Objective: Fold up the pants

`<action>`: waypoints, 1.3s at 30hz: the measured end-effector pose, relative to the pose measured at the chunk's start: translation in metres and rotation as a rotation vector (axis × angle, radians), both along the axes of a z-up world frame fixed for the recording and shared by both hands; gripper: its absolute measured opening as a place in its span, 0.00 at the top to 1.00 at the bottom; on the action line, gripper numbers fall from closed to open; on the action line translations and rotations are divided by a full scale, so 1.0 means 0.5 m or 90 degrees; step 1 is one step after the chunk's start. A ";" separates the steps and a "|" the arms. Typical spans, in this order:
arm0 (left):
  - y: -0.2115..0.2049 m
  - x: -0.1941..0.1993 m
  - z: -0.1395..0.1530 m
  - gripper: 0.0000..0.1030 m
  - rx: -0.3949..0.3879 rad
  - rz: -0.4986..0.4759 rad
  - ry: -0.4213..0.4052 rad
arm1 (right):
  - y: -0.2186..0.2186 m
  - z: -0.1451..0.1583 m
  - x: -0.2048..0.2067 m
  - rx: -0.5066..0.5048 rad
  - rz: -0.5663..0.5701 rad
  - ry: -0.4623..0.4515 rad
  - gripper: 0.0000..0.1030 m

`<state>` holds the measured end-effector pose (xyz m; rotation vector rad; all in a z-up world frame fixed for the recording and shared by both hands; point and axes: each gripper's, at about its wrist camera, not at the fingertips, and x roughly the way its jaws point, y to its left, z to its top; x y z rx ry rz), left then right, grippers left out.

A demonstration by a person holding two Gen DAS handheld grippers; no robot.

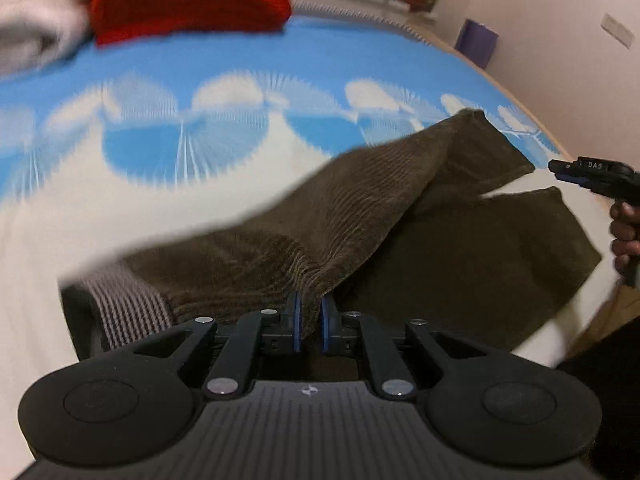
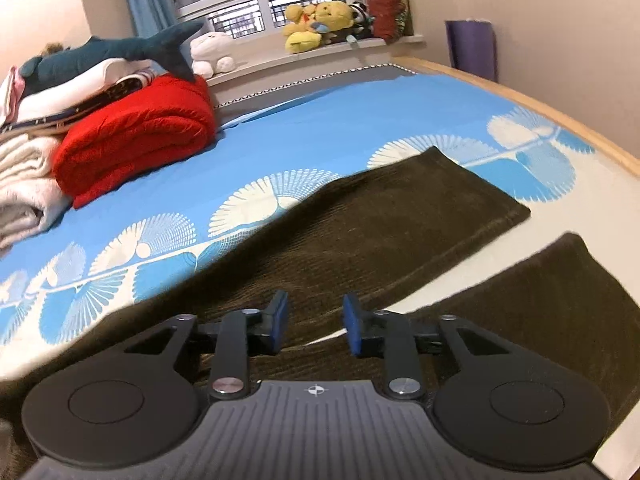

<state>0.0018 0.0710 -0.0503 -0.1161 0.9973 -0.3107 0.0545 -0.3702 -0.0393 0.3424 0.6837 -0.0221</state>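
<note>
The pants (image 1: 360, 216), of dark olive-brown corduroy, are spread across a bed (image 1: 224, 64) covered by a blue sheet with a white fan pattern. In the left wrist view the left gripper (image 1: 310, 322) is seen clamped on an edge of the cloth: the blue-padded fingers (image 1: 297, 320) are drawn close together with a fold of corduroy pinched between them. From that pinch the fabric is lifted off the bed and runs up and away toward a leg end at the upper right, draped partly over the other leg. A striped lining (image 1: 124, 300), probably the inside of the waistband, is exposed to the left of the grip, though that part is blurred.

In the right wrist view the right gripper (image 2: 315, 326) is held over the pants near where the two legs part. Its fingers (image 2: 280, 320) stand moderately apart with nothing pressed between the pads; cloth and a strip of white sheet are seen below the gap. The two legs are laid apart toward the right.

The right gripper is also caught at the right edge of the left wrist view, held by a hand (image 1: 626, 232). A folded red blanket (image 2: 136, 136) lies at the far left of the bed beside stacked pale bedding (image 2: 28, 184).
</note>
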 end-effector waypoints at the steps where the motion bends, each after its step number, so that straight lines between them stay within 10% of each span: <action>1: 0.014 -0.007 -0.014 0.90 -0.038 0.021 0.032 | -0.002 -0.002 -0.003 0.004 -0.001 0.003 0.77; 3: 0.051 -0.012 -0.043 0.86 -0.111 0.086 0.097 | -0.005 -0.004 -0.008 0.013 -0.002 0.008 0.77; 6: 0.096 -0.004 -0.062 0.43 -0.124 0.168 0.140 | -0.012 -0.008 -0.007 0.046 -0.004 0.013 0.77; 10: 0.141 0.017 -0.111 0.32 -0.174 0.238 0.216 | -0.012 -0.016 0.005 0.089 -0.013 0.022 0.76; 25: 0.215 0.069 -0.142 0.42 -0.181 0.406 0.223 | -0.006 -0.103 0.139 0.307 -0.053 0.057 0.73; 29: 0.217 0.075 -0.137 0.64 -0.133 0.408 0.212 | 0.023 -0.154 0.192 0.341 -0.058 0.102 0.72; 39: 0.216 0.077 -0.118 0.70 -0.086 0.364 0.159 | 0.103 -0.246 0.276 0.344 -0.039 0.188 0.68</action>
